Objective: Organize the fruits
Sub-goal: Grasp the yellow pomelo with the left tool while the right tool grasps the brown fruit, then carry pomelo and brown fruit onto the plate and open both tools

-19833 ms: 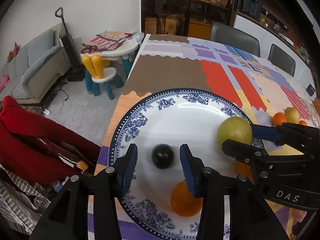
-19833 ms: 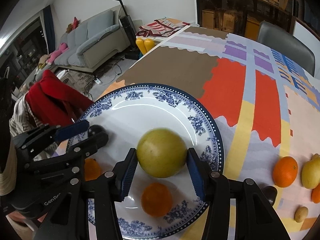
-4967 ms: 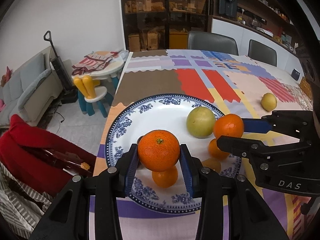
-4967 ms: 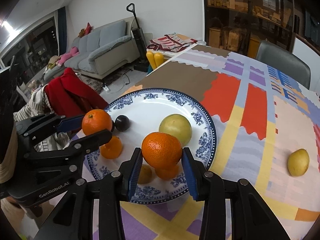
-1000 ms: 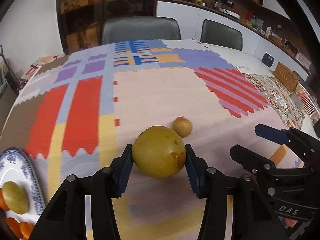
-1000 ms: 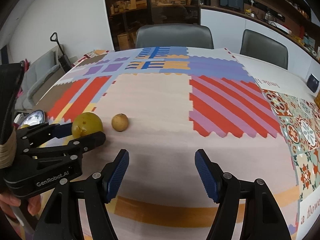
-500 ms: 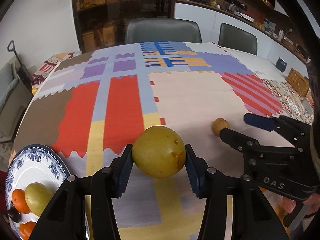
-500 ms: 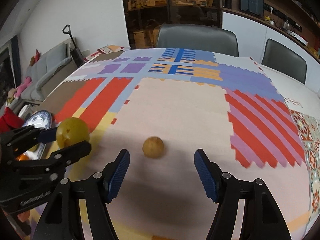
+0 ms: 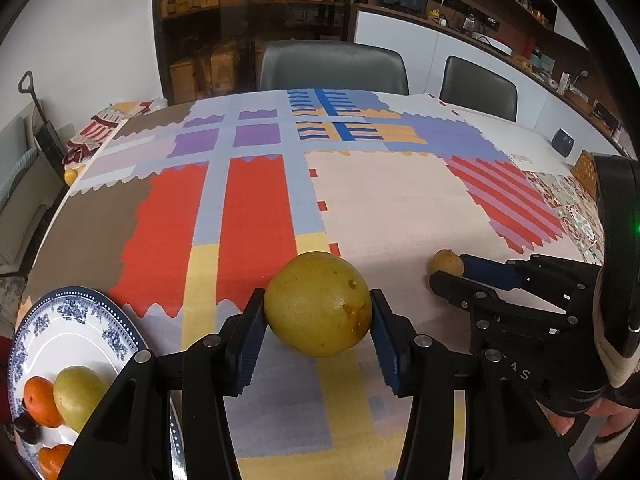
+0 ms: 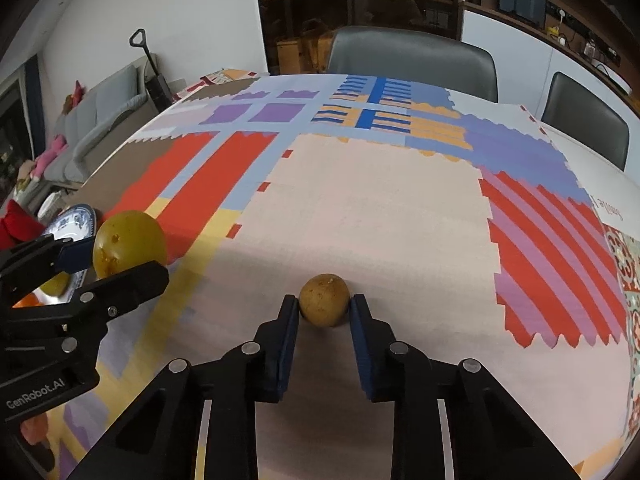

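My left gripper is shut on a large yellow-green fruit and holds it above the table; the same fruit shows in the right wrist view. My right gripper has its pads against both sides of a small brown fruit resting on the tablecloth; this fruit also shows in the left wrist view. A blue-and-white plate at the lower left holds a green fruit, oranges and a dark fruit.
The table carries a patchwork cloth of red, purple and beige patches. Two grey chairs stand at the far edge. A sofa and a vacuum stand off to the left.
My right gripper has moved forward and closed its jaws onto the small brown fruit. My left gripper has carried the yellow-green fruit leftward, and more of the plate shows.
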Action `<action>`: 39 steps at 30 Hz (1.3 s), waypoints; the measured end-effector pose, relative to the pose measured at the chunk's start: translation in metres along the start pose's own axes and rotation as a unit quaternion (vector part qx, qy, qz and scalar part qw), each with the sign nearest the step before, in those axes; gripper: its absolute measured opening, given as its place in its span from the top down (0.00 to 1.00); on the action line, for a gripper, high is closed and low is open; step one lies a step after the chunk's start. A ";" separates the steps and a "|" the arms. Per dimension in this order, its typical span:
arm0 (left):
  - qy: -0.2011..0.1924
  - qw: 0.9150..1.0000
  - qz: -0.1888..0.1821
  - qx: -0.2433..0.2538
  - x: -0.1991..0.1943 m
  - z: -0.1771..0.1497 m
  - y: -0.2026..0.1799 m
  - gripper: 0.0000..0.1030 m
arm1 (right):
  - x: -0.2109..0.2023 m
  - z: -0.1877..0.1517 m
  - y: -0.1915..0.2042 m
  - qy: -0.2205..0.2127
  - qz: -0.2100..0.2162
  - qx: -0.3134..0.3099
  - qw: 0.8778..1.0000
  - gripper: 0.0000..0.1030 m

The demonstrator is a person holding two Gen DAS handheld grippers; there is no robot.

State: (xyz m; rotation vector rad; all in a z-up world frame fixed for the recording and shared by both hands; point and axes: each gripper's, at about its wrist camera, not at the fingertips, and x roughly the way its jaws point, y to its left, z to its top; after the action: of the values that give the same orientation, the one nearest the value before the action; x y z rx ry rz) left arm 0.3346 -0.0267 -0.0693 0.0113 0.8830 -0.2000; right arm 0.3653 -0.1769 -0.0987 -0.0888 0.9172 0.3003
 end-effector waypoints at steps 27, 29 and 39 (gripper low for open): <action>-0.066 0.997 0.010 -0.024 -0.121 -0.051 0.029 0.52 | -0.114 -0.026 0.081 -0.083 0.067 -0.035 0.994 0.73; -0.070 0.997 0.016 -0.027 -0.129 -0.056 0.034 0.53 | -0.118 -0.027 0.090 -0.087 0.074 -0.038 0.993 0.73; -0.083 0.994 0.049 -0.051 -0.168 -0.089 0.071 0.53 | -0.131 -0.031 0.140 -0.095 0.109 -0.057 0.988 0.73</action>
State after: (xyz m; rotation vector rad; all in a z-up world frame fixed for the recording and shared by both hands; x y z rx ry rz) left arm 0.1754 0.0792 -0.0016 -0.0556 0.7249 -0.0626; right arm 0.2254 -0.0783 -0.0064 -0.0628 0.7204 0.5557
